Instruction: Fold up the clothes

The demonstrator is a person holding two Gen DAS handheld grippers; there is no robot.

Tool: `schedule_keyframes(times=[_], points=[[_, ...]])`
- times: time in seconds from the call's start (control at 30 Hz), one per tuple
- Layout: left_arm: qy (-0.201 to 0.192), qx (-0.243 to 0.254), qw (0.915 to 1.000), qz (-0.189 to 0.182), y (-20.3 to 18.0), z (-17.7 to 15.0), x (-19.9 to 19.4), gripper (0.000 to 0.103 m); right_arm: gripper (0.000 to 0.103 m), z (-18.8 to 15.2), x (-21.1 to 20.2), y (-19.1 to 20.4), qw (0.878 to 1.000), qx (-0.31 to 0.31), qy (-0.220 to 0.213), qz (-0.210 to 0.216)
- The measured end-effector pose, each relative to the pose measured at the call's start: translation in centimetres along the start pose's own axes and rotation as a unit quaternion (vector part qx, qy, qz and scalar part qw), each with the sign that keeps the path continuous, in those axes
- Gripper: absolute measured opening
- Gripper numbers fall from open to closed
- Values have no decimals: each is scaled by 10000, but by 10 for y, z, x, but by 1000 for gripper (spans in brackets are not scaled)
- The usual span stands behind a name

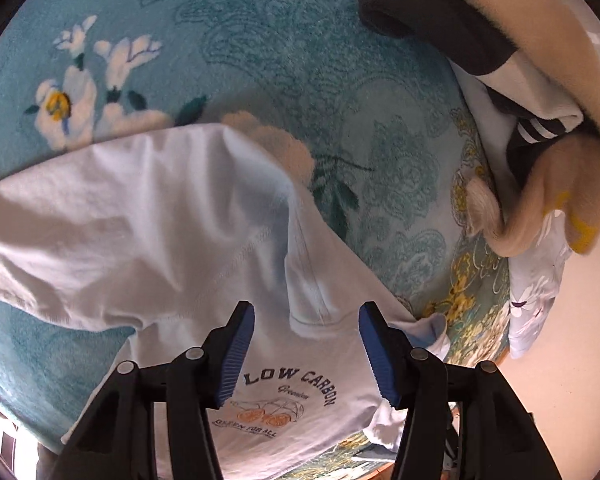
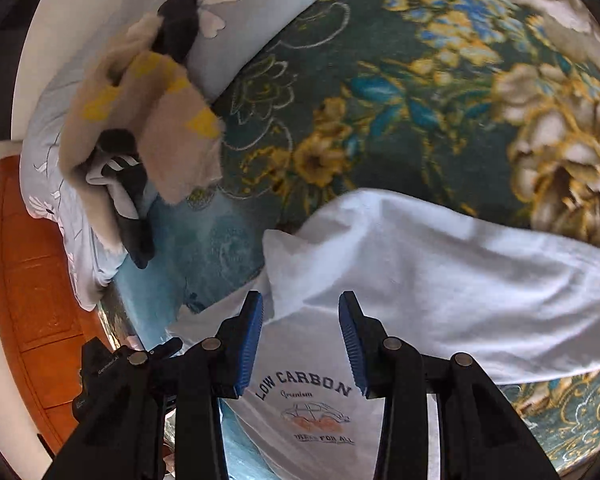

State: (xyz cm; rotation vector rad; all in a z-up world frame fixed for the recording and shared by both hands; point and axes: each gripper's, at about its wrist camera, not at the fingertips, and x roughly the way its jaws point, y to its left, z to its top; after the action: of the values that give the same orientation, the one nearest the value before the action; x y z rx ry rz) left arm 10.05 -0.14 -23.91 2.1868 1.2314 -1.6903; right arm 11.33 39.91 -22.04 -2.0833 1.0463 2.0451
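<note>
A white T-shirt [image 1: 148, 220] with a "LOW CARBON" print lies on a teal flowered blanket [image 1: 260, 60], one part folded over across it. My left gripper [image 1: 306, 312] hangs open just above the shirt, near a sleeve hem, with nothing between its blue pads [image 1: 240, 356]. In the right wrist view the same T-shirt [image 2: 440, 280] lies under my right gripper [image 2: 300, 300], which is also open and holds nothing. The print shows between its fingers.
A heap of other clothes, beige fleece [image 1: 560, 92] with dark striped pieces [image 2: 124, 184], lies on a pale flowered pillow [image 2: 260, 12] beside the blanket. The dark green flowered blanket [image 2: 420, 100] spreads beyond the shirt. An orange wooden bed frame [image 2: 32, 280] and pale floor [image 1: 572, 340] border the bed.
</note>
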Motion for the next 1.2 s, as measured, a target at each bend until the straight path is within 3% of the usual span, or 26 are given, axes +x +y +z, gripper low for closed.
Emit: schedule_keyframes(times=[0.2, 0.33, 0.37, 0.4, 0.43, 0.47, 0.53, 0.6, 0.67, 0.77, 0.9, 0.97, 1.0, 1.03, 1.1, 1.2], points=[[45, 128, 9999, 41, -5, 12, 16, 59, 40, 21, 45, 39, 9937, -916, 106, -639], [108, 139, 9997, 185, -8, 12, 21, 57, 39, 22, 67, 41, 9907, -1109, 340, -709], [135, 36, 9999, 78, -6, 12, 22, 57, 37, 20, 71, 37, 9911, -1034, 379, -746], [157, -69, 9998, -30, -4, 12, 23, 57, 25, 19, 75, 32, 9917, -934, 409, -784], [165, -106, 9998, -100, -4, 12, 23, 53, 12, 18, 77, 26, 9920, -843, 431, -835], [168, -114, 9997, -156, -4, 13, 23, 48, 9, 18, 78, 20, 9925, -747, 415, -877], [191, -46, 9995, -235, -9, 14, 21, 21, 7, 20, 74, 12, 9949, -568, 303, -782], [175, 78, 9991, -380, -16, 16, 17, 9, 7, 26, 66, 7, 9968, -426, 128, -672], [103, 249, 9984, -500, -27, 21, 13, 7, 6, 36, 60, 10, 9972, -430, 5, -609], [-57, 308, 9975, -638, -42, 38, 5, 7, 6, 51, 53, 17, 9972, -492, -132, -547], [21, 178, 9976, -662, -42, 51, 7, 8, 9, 59, 57, 20, 9977, -577, 47, -357], [75, 66, 9971, -756, -36, 52, 8, 9, 26, 58, 50, 19, 9980, -596, -46, -192], [84, -5, 9962, -865, -32, 51, 7, 14, 44, 56, 43, 15, 9982, -565, -118, -133], [86, -82, 9949, -1000, -28, 51, 5, 26, 48, 55, 35, 11, 9984, -519, -199, -87], [-25, -192, 9937, -1107, -22, 48, -5, 45, 48, 51, 19, 3, 9984, -426, -360, 4], [-122, -154, 9916, -1276, -21, 38, -24, 46, 48, 27, -17, -28, 9976, -113, -688, 47]])
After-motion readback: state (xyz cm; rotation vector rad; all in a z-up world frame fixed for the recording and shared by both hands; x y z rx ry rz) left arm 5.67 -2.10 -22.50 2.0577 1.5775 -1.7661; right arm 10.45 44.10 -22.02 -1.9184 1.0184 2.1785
